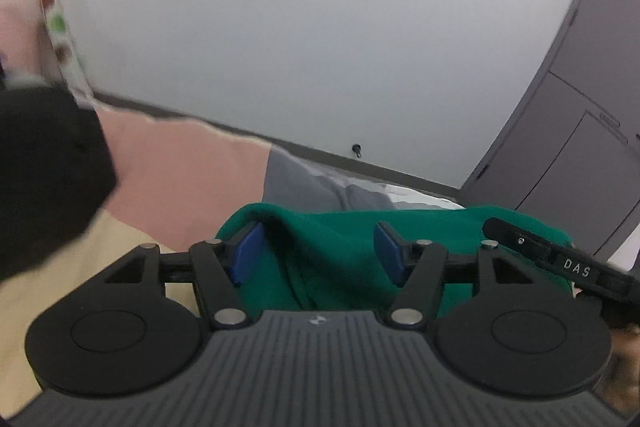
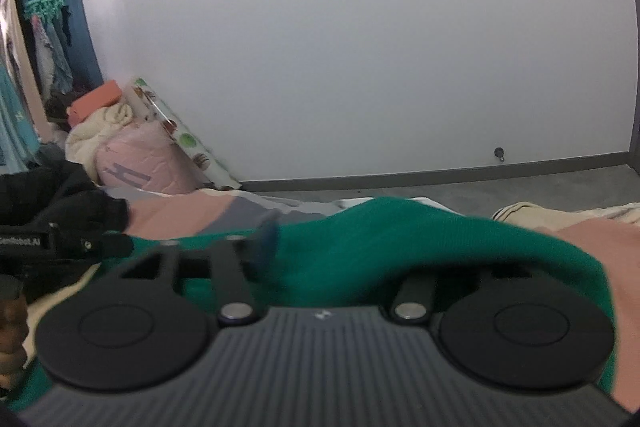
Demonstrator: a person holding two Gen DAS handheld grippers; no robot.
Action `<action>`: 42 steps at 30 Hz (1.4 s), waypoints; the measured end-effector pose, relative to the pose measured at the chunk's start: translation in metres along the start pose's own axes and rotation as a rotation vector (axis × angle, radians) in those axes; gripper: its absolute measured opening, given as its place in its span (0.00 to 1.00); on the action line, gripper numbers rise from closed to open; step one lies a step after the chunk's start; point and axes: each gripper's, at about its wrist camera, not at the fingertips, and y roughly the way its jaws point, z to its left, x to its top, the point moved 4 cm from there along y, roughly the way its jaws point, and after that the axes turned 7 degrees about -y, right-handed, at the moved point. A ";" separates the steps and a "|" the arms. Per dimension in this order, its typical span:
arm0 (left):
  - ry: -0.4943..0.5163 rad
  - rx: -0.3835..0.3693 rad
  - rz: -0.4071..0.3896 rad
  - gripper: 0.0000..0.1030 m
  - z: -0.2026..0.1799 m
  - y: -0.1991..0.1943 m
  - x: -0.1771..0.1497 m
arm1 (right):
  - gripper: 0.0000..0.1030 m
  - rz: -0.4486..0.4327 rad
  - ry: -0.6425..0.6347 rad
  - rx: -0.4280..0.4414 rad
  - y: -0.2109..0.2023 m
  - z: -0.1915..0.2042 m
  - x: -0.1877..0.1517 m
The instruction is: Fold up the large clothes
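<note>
In the left wrist view, the left hand-held gripper stood with its blue pads spread apart. A raised fold of the green garment lay in the gap between them, and neither pad pressed on it, so the cloth was released. The garment rested on a bed cover of pink, cream and grey patches. A black garment bulked at the left edge. At the right, the tip of the right hand-held gripper crossed over the green cloth. Behind stood a white wall and a grey door.

In the right wrist view, the right hand-held gripper's left blue pad was blurred and stood clear above the green garment. The cloth humped over the right-hand side and hid the other finger, yet the linkage arms were splayed wide, so it read as released. The green garment stretched across the bed just ahead of the jaws. A pile of bedding sat against the wall at the left, with hanging clothes beyond.
</note>
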 end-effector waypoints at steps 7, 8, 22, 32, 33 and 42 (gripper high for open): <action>0.008 0.003 -0.041 0.65 -0.039 -0.111 -0.013 | 0.58 -0.010 -0.002 -0.024 -0.079 0.026 0.015; 0.015 0.018 -0.034 0.65 -0.041 -0.126 -0.015 | 0.58 -0.016 -0.014 -0.022 -0.096 0.033 0.017; -0.051 0.044 -0.024 0.65 -0.077 -0.338 -0.148 | 0.57 0.007 -0.070 0.018 -0.310 0.094 -0.014; -0.107 0.053 0.072 0.65 -0.072 -0.331 -0.257 | 0.56 0.222 -0.019 -0.133 -0.324 0.055 -0.092; -0.102 0.056 0.087 0.65 -0.071 -0.327 -0.264 | 0.56 0.249 -0.007 -0.152 -0.323 0.045 -0.099; -0.081 0.031 0.101 0.65 -0.057 -0.292 -0.283 | 0.79 0.410 0.160 -0.180 -0.305 -0.007 -0.150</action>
